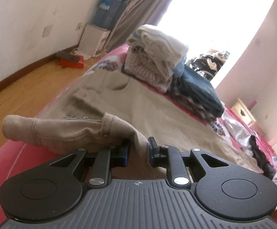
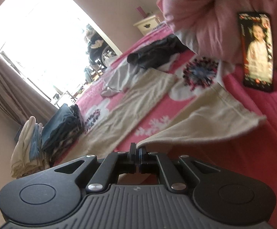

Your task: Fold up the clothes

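While the khaki trousers (image 1: 138, 103) are lying spread across the pink floral bedspread (image 2: 253, 152), both grippers are holding onto them. The left gripper (image 1: 138, 148) is standing only slightly parted, its pads pinching a bunched fold of the trousers' cloth, with a hemmed end (image 1: 20, 127) sticking out to the left of it above the bedspread. The right gripper (image 2: 138, 154) is closed almost completely, its jaws nipping a thin edge of the same khaki fabric (image 2: 205, 122), which is stretching away from it, lifted off the bedspread.

Beyond the trousers, at the far edge of the bedspread toward the bright window (image 1: 215, 9), a stack of folded clothes (image 1: 157, 57) is sitting, cream knits beside dark blue and patterned pieces. A black garment (image 2: 157, 51) and a silvery grey one (image 2: 119, 80) are lying crumpled on the bedspread past the trouser legs. A phone (image 2: 257, 51) with a lit screen is leaning upright against a pink pillow (image 2: 215, 9) near the head of the bedspread. Off the bedspread's side, a red box (image 1: 71, 62) is resting on the wooden floor (image 1: 33, 87).
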A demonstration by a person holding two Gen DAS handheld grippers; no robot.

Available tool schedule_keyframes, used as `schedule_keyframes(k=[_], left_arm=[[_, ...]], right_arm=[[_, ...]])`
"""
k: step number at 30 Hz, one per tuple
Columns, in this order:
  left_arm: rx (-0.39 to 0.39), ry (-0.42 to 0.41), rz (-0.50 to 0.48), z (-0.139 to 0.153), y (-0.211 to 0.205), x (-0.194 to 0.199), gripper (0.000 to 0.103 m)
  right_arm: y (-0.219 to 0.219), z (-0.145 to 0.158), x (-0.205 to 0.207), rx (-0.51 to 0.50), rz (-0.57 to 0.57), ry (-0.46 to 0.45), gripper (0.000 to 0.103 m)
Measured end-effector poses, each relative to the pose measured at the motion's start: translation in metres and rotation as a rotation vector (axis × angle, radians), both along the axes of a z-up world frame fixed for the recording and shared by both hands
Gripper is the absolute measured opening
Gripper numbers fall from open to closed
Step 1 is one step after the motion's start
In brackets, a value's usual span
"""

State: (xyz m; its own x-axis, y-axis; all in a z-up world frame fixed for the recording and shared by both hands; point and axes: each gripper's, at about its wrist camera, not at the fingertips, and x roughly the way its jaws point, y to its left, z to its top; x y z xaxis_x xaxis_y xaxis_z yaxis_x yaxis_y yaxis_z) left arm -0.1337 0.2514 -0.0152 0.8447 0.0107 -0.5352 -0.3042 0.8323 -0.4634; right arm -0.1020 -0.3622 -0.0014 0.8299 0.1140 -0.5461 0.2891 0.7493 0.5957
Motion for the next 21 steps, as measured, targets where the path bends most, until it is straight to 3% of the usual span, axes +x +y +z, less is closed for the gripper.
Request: schedule_keyframes(k=[21], left_arm=[[0.078,-0.102,-0.017,0.024,0.005,0.098,0.018]], right_arm=[[0.025,0.04,0.104,-0.099,0.035,-0.124,0.002]])
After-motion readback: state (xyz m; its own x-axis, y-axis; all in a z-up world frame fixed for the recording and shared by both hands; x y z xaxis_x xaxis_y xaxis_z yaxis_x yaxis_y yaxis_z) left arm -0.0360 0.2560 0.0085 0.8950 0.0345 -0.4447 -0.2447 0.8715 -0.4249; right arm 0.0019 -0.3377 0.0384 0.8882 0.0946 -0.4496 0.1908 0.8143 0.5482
